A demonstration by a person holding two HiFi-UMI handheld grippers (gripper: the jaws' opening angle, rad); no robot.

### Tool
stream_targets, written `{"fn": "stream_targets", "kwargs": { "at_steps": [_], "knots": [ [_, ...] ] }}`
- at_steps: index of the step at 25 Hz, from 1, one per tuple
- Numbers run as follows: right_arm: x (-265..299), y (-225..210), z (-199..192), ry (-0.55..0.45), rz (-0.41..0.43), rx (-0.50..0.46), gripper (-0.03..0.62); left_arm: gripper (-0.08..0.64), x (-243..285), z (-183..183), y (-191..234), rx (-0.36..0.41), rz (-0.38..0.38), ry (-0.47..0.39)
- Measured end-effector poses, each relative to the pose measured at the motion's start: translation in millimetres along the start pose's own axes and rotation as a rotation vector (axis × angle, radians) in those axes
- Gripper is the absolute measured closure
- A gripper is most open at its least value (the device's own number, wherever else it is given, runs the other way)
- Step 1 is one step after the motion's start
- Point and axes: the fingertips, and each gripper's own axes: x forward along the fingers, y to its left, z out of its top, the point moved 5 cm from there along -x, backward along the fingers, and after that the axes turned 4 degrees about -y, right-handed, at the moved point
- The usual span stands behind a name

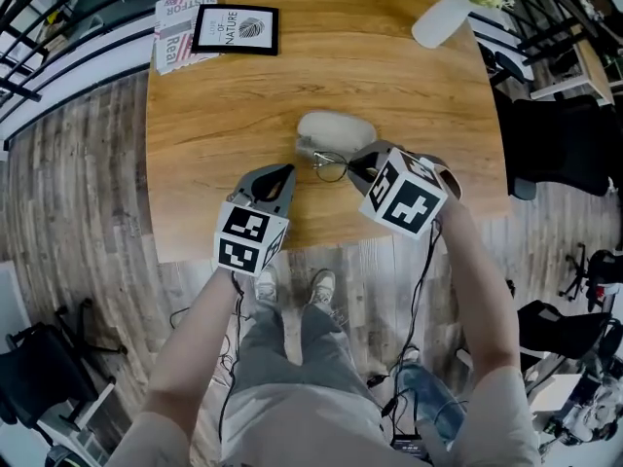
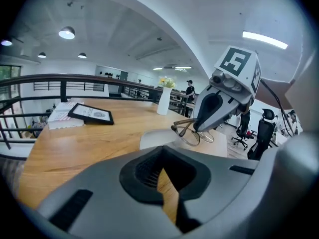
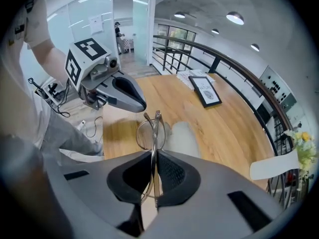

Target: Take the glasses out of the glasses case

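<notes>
My right gripper (image 1: 356,162) is shut on the glasses (image 1: 331,167), pinching the thin frame edge-on between its pads (image 3: 164,176). The glasses (image 3: 149,129) hang in the air above the table, lenses toward my left gripper. The pale grey glasses case (image 1: 336,131) lies on the wooden table (image 1: 214,125) just beyond them. In the left gripper view the glasses (image 2: 192,134) hang from the right gripper (image 2: 199,127) over the case (image 2: 152,139). My left gripper (image 1: 281,173) hovers near the table's front edge, left of the glasses, jaws together and holding nothing.
A black-framed picture (image 1: 235,29) and magazines (image 1: 176,29) lie at the far left of the table. A white vase (image 1: 443,17) with flowers stands at the far right. Black office chairs (image 1: 560,144) stand to the right of the table. Railings run behind.
</notes>
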Motion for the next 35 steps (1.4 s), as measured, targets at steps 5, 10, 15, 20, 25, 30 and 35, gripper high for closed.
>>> {"fn": "stream_targets", "kwargs": {
  "at_steps": [5, 10, 15, 20, 25, 30, 35],
  "knots": [
    [-64, 4, 23, -0.055, -0.106, -0.014, 0.557, 0.545, -35, 53, -4, 0.067, 0.025, -0.068],
    [-147, 12, 47, -0.146, -0.246, -0.026, 0.558, 0.546, -82, 117, -13, 0.137, 0.062, -0.159],
    [-235, 26, 71, -0.307, -0.408, 0.004, 0.558, 0.546, -133, 184, -27, 0.214, 0.1, -0.278],
    [-313, 51, 85, -0.526, -0.575, 0.046, 0.557, 0.546, -190, 243, -52, 0.295, 0.122, -0.416],
    [-381, 81, 83, -0.793, -0.674, 0.134, 0.557, 0.545, -232, 281, -78, 0.377, 0.157, -0.496],
    [-416, 113, 66, -0.967, -0.79, 0.279, 0.558, 0.546, -271, 304, -102, 0.412, 0.157, -0.583],
    [-428, 134, 45, -1.077, -0.864, 0.39, 0.557, 0.545, -294, 310, -124, 0.461, 0.179, -0.608]
  ]
}}
